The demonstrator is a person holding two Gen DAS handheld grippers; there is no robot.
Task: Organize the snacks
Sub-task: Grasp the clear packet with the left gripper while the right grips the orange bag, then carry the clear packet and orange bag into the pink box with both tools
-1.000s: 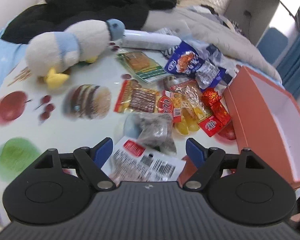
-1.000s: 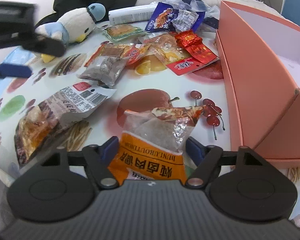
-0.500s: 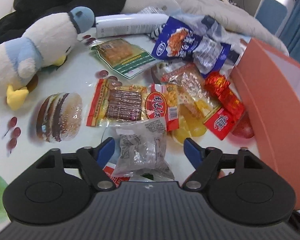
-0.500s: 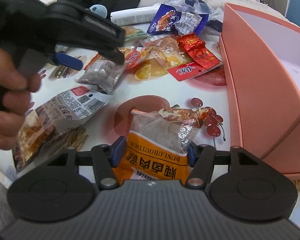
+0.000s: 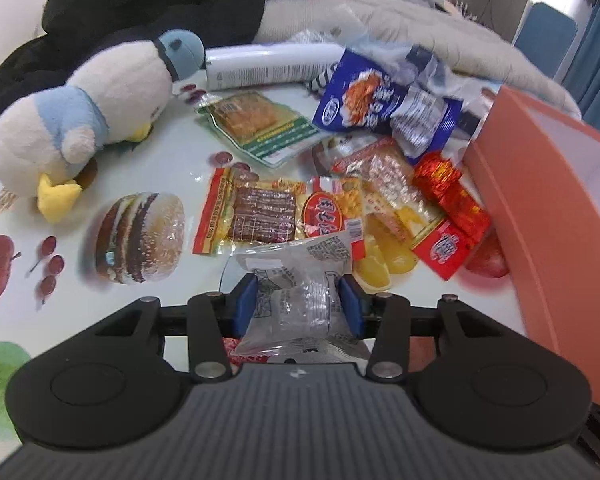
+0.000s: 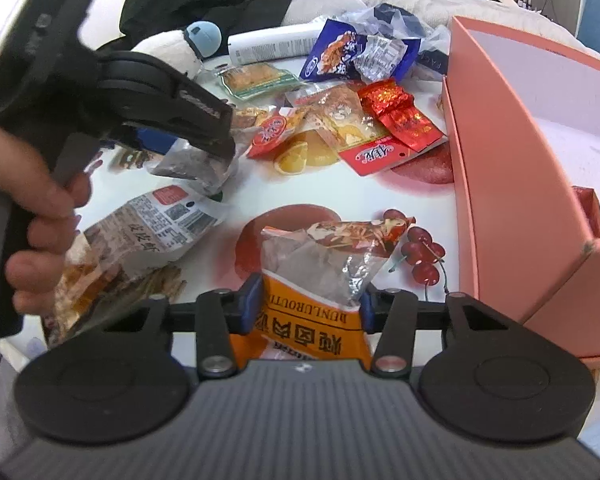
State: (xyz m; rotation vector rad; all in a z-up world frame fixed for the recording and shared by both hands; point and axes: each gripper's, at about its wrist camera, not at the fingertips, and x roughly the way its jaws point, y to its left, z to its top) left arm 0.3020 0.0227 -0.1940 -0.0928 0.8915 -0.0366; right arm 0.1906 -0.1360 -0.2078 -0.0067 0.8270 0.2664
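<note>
Left gripper (image 5: pixel 300 304): jaws just closing, pinching clear packet (image 5: pixel 298 300) on the counter (image 5: pixel 172 160). Right gripper (image 6: pixel 306 306): jaws just closing, pinching orange packet (image 6: pixel 320 280), likely bound for pink box (image 6: pixel 512 184) alongside.

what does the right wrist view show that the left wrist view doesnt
Only the right wrist view: the right gripper, its jaws just closing on the orange snack bag, a white barcode packet, printed cherries, and the person's hand holding the left gripper.

Only the left wrist view: the printed burger and the plush penguin's whole body.

Both: the clear grey packet between the left gripper's closing pads, the orange box, the blue snack bag, the white tube and the red packets.
</note>
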